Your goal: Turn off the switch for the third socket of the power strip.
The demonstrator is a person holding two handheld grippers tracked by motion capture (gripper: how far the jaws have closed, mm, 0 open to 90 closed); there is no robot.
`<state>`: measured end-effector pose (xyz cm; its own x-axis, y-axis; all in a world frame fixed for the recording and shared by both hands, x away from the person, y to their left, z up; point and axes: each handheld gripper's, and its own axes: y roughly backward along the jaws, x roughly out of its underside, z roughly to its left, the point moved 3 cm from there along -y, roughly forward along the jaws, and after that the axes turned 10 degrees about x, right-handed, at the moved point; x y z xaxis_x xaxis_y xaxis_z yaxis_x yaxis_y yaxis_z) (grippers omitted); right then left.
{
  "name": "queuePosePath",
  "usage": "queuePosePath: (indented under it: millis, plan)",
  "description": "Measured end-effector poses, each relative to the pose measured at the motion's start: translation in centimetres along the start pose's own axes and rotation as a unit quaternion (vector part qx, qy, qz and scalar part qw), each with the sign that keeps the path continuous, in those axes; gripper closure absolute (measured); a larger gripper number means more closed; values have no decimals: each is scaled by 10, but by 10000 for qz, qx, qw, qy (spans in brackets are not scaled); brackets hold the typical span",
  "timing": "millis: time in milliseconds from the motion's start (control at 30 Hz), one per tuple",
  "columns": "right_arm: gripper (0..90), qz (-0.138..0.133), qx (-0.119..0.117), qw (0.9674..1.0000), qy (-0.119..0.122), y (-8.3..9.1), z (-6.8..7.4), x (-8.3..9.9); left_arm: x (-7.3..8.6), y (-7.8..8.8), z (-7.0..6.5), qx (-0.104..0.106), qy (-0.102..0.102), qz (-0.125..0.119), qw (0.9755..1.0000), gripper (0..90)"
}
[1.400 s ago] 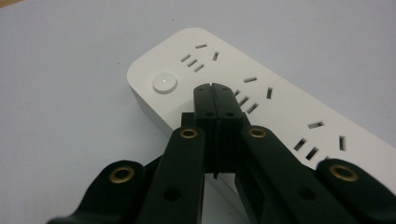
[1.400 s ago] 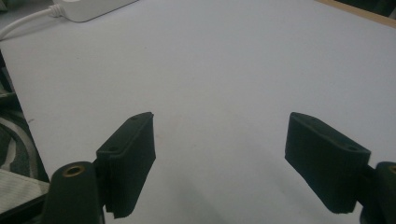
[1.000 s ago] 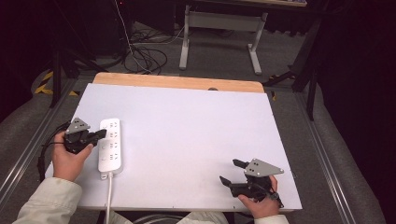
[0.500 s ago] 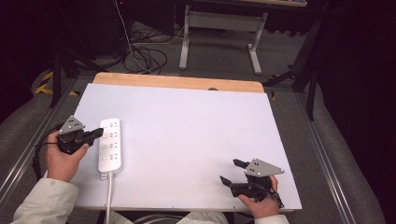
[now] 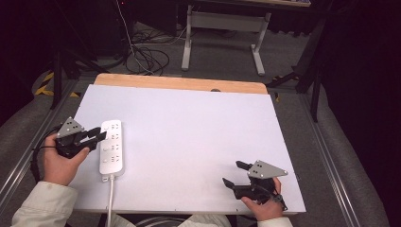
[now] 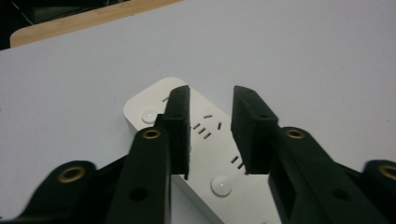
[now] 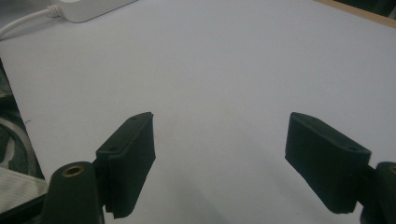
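The left gripper is hovering half-open over the white power strip at the table's left side — holding nothing. It should go slowly. The right gripper is waiting wide open — empty.

I note the desk surface is matt white, smooth, with a bare wood strip along its far edge. The power strip looks like glossy white plastic. Gripper fingers appear matt black, slightly textured.

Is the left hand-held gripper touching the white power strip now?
Cannot tell. In the left gripper view the left hand-held gripper has open jaws over the power strip, but neither contact nor gap shows plainly.
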<state>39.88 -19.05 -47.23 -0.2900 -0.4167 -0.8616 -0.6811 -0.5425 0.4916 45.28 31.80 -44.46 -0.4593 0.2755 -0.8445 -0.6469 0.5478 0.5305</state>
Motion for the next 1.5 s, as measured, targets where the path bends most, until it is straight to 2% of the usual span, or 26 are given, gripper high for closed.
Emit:
queuePosePath:
  millis: [167,367,467,533,800,933,1100,1200,1400,1500]
  plan:
    - [244,-12,6,10000,2,1,0,0,-6,9,-10,269,52,-243,9993,489]
    - [243,-19,-5,10000,-3,1,0,0,-11,20,-22,499,-48,-372,9980,344]
    - [242,-32,-2,10000,-1,1,0,0,-12,27,-28,687,-55,-501,9964,306]
    - [242,-28,3,10000,3,2,0,0,-13,32,-33,867,5,-619,9943,282]
    - [241,-36,-6,10000,1,2,0,0,-10,45,-46,1216,-70,-807,9893,222]
    - [241,-36,-8,10000,4,2,0,0,-4,51,-51,1358,-244,-880,9865,197]
    - [240,-46,-10,10000,1,2,1,0,9,54,-56,1488,-335,-876,9844,174]
    - [241,-33,-7,10000,8,2,1,0,17,56,-60,1554,-273,-921,9832,166]
    - [236,-53,-33,10000,16,3,1,0,33,55,-66,1591,-554,-783,9826,161]
    - [232,-60,-39,10000,32,2,2,-1,40,52,-68,1640,-612,-738,9818,157]
